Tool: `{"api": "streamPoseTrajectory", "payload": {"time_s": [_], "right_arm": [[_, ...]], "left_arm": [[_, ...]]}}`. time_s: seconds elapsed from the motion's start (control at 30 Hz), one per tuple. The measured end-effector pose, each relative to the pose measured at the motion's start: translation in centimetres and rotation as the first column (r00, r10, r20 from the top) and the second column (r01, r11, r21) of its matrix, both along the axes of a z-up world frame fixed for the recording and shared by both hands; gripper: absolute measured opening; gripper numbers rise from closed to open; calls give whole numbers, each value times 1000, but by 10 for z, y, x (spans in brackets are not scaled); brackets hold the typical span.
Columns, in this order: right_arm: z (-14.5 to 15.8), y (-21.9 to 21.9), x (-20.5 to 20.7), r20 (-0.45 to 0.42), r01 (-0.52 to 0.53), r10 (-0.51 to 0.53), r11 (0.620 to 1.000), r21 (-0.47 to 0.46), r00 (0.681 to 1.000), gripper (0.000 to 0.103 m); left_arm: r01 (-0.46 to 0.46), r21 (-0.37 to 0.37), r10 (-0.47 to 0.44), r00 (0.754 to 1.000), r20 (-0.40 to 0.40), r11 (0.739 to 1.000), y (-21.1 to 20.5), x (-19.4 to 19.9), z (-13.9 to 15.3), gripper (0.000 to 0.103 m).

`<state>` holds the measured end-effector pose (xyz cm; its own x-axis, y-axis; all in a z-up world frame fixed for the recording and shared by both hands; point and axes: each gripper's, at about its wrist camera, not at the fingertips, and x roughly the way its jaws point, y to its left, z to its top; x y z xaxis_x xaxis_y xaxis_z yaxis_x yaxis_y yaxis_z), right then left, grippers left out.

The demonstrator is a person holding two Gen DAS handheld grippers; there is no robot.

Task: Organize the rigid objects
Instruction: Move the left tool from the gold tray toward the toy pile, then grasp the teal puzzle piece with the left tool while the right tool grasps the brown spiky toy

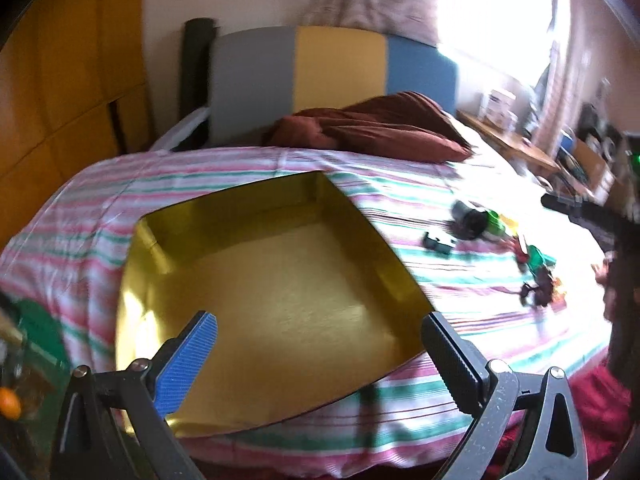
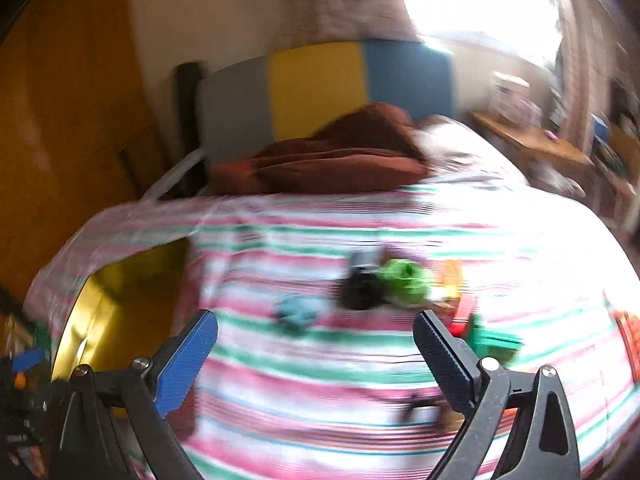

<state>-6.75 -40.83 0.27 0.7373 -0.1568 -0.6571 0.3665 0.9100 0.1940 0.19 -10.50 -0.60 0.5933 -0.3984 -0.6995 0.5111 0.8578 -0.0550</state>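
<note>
Toys (image 2: 384, 284) strewn crosswise on bedsheet (image 2: 360, 380) (axes blurred), both grippers' fingers spread.

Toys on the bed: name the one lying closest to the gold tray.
The small dark flat toy. It lies alone on the striped sheet, nearest the gold tray; the black cylinder and the green pieces sit farther right.

Your right wrist view is smeared by motion blur: the small toys (image 2: 404, 284) on the striped bed (image 2: 360, 380) are unreadable shapes. The gold tray (image 2: 80, 320) is cut off at its left edge. In your left view, window glare washes out the far-right toys (image 1: 536, 264).
</note>
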Motion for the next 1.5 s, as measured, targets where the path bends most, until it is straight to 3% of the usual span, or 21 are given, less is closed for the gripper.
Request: {"api": "streamPoseTrajectory", "payload": {"time_s": [0.17,0.33,0.63,0.8,1.03,1.07,1.13,1.23,1.37,1.5], "right_arm": [[-18,-83,-21,-40,189,-188,981,42,981,100],[-43,-122,-36,-68,288,-281,949,125,957,100],[-37,-136,-47,-9,302,-308,928,218,951,100],[-40,-143,-46,-8,302,-311,917,261,950,100],[-39,-147,-47,1,296,-310,908,296,951,100],[-39,-147,-47,1,297,-311,908,297,950,100],[-39,-148,-48,1,301,-315,906,298,949,100],[-40,-150,-47,-3,301,-314,907,293,949,100],[-43,-152,-45,-15,284,-294,908,308,956,87],[-49,-149,-38,-20,192,-199,907,376,980,83]], "left_arm": [[117,37,-117,993,4,992,-46,-1,4,103],[204,78,-205,979,-6,976,-98,8,7,103],[281,170,-262,956,-129,944,-192,49,-24,87],[277,222,-236,952,-193,935,-229,75,-57,87],[276,293,-218,952,-216,915,-257,97,-86,87],[275,305,-211,951,-226,912,-260,99,-91,78],[291,275,-217,938,-270,916,-263,104,-98,53],[304,255,-242,939,-245,918,-263,96,-93,51],[309,218,-261,939,-223,926,-252,79,-86,51],[309,157,-276,940,-198,938,-235,58,-68,51]]}}
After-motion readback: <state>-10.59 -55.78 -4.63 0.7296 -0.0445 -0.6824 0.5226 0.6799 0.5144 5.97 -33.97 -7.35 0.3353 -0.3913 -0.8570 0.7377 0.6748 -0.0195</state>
